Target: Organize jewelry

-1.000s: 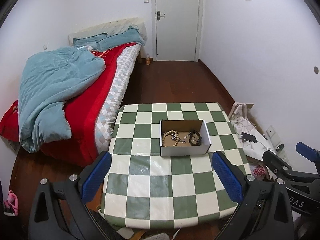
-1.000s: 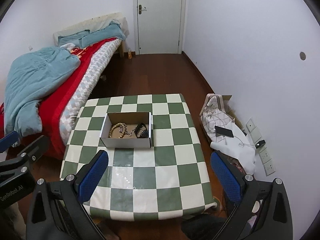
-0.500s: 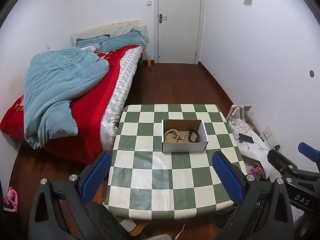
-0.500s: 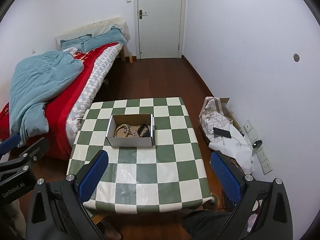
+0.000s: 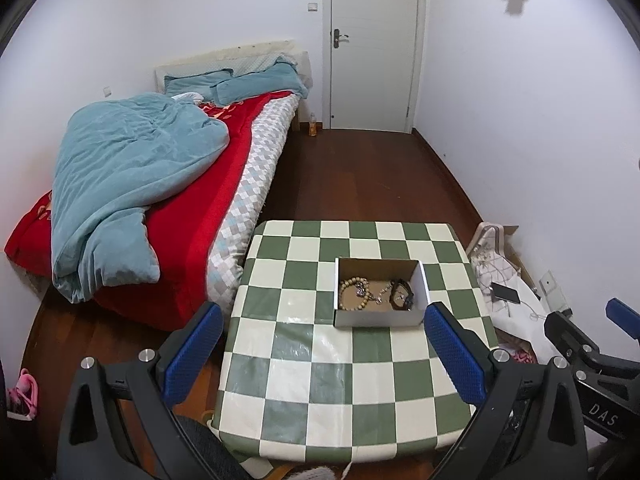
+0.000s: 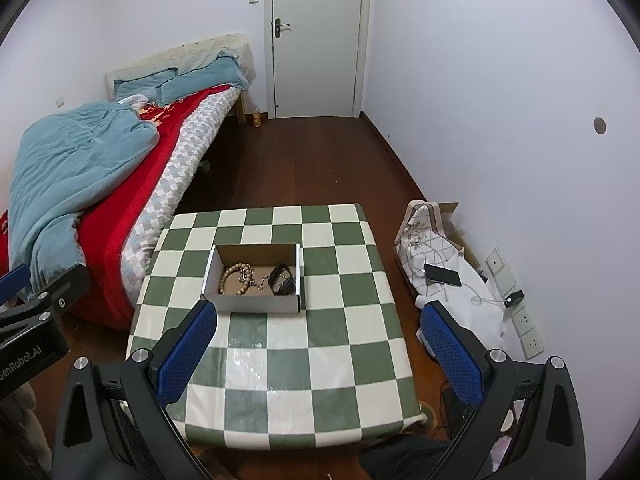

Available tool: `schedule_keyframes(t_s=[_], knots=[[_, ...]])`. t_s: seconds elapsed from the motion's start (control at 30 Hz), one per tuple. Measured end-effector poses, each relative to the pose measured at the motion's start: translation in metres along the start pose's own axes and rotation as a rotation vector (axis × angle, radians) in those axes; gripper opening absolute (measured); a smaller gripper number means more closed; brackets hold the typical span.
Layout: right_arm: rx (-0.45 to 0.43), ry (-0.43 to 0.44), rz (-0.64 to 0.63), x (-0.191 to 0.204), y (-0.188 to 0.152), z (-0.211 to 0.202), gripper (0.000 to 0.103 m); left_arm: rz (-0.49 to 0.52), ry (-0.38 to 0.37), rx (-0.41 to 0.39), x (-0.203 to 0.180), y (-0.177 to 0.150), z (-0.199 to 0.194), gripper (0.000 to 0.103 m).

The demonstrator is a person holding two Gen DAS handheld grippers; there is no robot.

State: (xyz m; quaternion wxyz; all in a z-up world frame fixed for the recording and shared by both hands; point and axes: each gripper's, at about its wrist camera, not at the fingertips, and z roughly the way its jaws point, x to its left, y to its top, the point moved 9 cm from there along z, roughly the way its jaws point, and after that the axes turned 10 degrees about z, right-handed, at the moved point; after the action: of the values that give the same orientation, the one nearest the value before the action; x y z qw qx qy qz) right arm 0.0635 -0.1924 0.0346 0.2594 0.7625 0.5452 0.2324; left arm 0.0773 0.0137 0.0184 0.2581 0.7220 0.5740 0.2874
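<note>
Along the left wall of the room, a wide bed with a red cover (image 5: 208, 216) is lying under a rumpled pale-blue quilt (image 5: 120, 184), and a white panelled door (image 5: 374, 40) is standing shut at the far end of the dark wooden floor (image 5: 360, 176).

Nearer to me, the low square desk with the green-and-cream chequered cloth (image 5: 352, 380) is filling the middle of both views. Beside its right edge, a white patterned bag with a dark phone on it (image 6: 432, 268) is sitting on the floor against the wall.

I am holding both claws high above the near edge of the desk, touching nothing. My left claw (image 5: 320, 352) is hanging wide open, its blue pads (image 5: 192, 352) spread far apart with only air between them. My right claw (image 6: 320, 352) is gaping just the same, empty; its tip is also showing at the right rim of the left view.

On the far half of the desk, the shallow open white cardboard box (image 5: 378, 318) is resting flat. Inside it, on the brown floor of the box, a loop of tan wooden beads (image 6: 236, 278) is lying at the left, a thin silvery chain (image 6: 262, 282) is trailing across the middle, and a dark band-like piece (image 6: 282, 278) is sitting at the right, just beside the box wall.
</note>
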Motion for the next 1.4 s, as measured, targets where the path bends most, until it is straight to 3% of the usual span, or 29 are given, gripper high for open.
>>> schedule_keyframes(t_s=[0.27,0.67,1.4], knots=[[-0.002,-0.038,-0.028,0.013,0.022,0.036,0.103,0.019,0.001,0.055,0.002,0.016,0.033,0.103],[0.07,-0.05,-0.044,0.027,0.028,0.08,0.103,0.006,0.015,0.116,0.008,0.017,0.073,0.103],[0.155,-0.044,-0.051,0.037,0.027,0.11,0.103,0.006,0.015,0.146,0.014,0.023,0.091,0.103]])
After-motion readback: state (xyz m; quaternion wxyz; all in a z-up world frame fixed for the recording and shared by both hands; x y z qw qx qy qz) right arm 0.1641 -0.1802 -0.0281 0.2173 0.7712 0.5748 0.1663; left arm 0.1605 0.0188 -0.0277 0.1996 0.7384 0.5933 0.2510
